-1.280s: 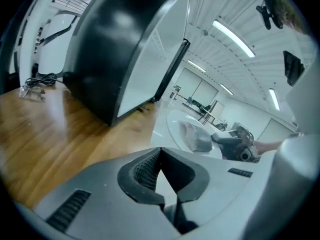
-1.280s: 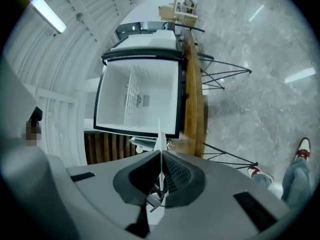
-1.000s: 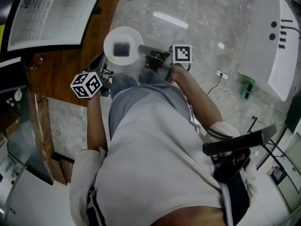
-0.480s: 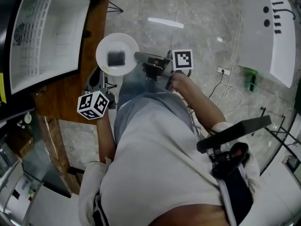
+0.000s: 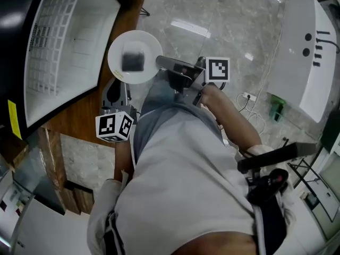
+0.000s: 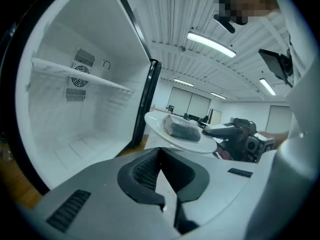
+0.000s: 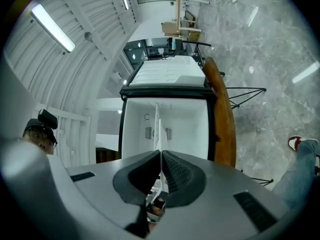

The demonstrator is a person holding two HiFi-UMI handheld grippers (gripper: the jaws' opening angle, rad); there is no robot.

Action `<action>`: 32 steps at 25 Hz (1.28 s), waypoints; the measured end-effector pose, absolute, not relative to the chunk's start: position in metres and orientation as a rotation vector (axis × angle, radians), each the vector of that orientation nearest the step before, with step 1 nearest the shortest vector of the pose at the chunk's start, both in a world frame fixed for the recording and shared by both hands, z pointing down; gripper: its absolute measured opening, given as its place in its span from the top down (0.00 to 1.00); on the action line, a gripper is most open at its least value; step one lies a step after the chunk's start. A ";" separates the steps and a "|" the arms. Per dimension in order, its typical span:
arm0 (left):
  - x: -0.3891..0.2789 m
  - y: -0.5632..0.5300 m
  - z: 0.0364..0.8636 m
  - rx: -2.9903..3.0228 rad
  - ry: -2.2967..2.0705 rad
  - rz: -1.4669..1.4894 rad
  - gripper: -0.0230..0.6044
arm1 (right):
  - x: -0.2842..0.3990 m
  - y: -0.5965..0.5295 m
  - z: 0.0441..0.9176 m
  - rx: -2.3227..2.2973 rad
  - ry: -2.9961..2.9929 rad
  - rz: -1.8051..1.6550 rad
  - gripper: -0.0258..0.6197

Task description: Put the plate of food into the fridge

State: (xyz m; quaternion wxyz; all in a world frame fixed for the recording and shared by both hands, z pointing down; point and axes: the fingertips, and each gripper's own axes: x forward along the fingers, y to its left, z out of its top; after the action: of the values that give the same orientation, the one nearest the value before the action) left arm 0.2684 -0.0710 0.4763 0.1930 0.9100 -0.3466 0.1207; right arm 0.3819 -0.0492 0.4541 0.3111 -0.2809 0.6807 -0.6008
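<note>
Faces a big white open fridge (image 5: 69, 41). Pinches the rim of a round white plate (image 5: 146, 44) in the right claw (image 7: 160, 159), shut tight, just before the fridge. Holds the left claw (image 6: 162, 159) closed and empty nearby. Carries a small dark food lump (image 5: 133, 61) on the plate.

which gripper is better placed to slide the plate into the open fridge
Right: the right gripper grips the plate by its rim, facing the open fridge; the left gripper is shut and empty.
</note>
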 end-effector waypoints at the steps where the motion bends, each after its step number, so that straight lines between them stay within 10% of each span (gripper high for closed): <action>1: 0.266 -0.086 0.473 2.552 -0.993 0.326 0.93 | 0.380 -0.070 0.447 -0.727 1.821 -1.590 0.92; 13: 0.131 -0.220 0.395 2.624 -1.189 0.182 0.93 | 0.209 -0.273 0.345 -0.488 1.945 -1.690 0.92; 32: 0.147 -0.329 0.298 2.577 -1.623 -0.007 0.93 | 0.163 -0.391 0.318 -0.366 1.966 -1.929 0.92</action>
State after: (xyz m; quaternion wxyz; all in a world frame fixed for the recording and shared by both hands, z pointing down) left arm 0.1472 -0.3285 0.2978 0.0480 0.8451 -0.5324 -0.0023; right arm 0.1631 -0.3909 0.3177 0.1806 -0.1295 0.6961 -0.6827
